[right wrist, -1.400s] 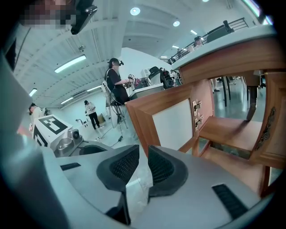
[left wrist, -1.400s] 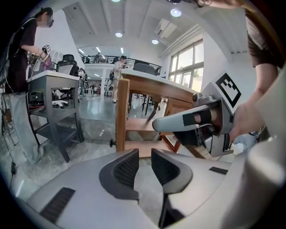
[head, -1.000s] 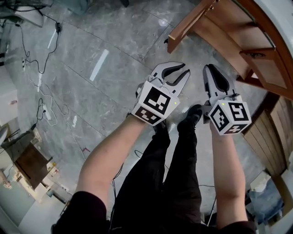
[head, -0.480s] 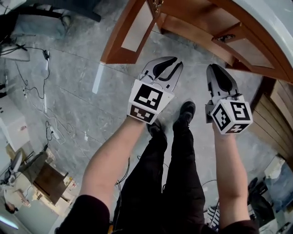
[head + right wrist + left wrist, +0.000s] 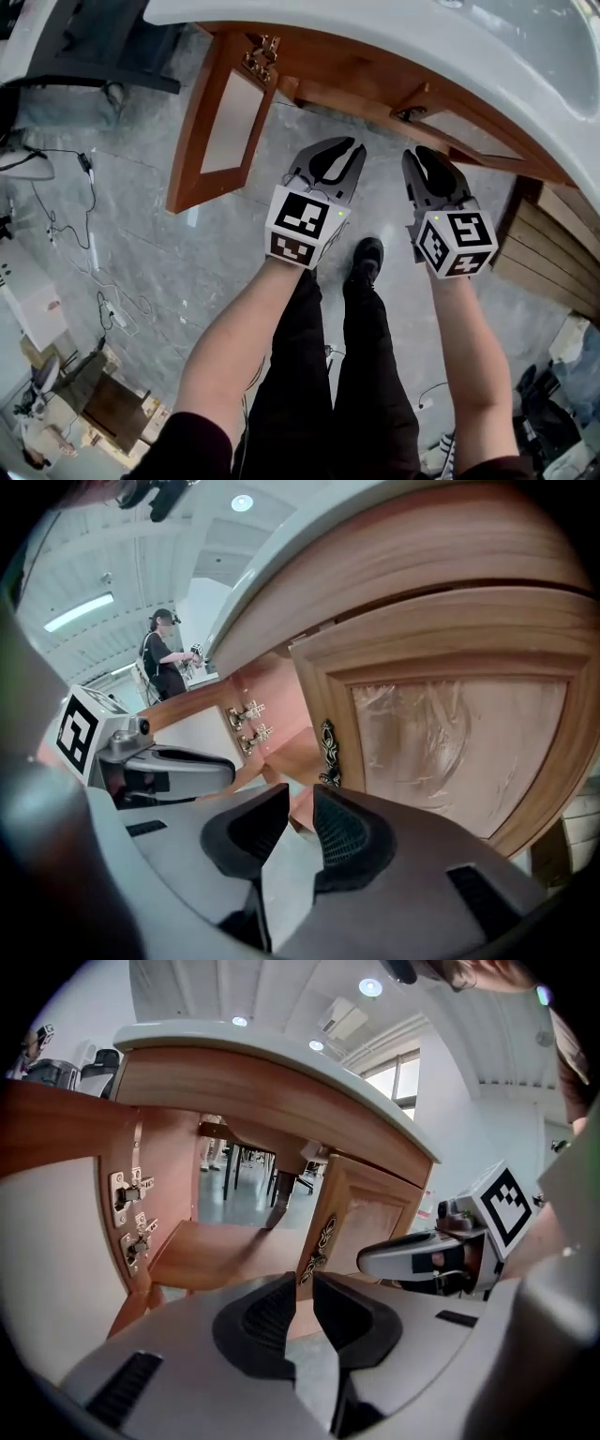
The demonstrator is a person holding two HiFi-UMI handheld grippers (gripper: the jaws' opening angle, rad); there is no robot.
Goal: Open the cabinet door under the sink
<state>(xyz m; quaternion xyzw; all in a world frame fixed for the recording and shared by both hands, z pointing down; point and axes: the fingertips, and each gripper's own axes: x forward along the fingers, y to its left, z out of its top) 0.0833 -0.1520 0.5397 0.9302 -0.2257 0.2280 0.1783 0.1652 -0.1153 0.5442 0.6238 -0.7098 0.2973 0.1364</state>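
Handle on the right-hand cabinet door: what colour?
Dark, near-black ornate metal handle, set against light brown wood. It shows best in the right gripper view.

Open cabinet door: red-brown wood frame, pale beige panel. Closed door: lighter honey wood, cloudy translucent panel with whitish streaks. Handle: dark metal, scrolled ornament pattern. Hinges: silver. Cabinet inside: reddish-brown. Worktop around sink: white. Floor: grey stone tiles, faint pale veining. Left gripper and right gripper: light grey shells, black ribbed fingers. Marker cubes: white faces, black square patterns. Trousers: black. Shoe: black. Cables on floor: black, some white.
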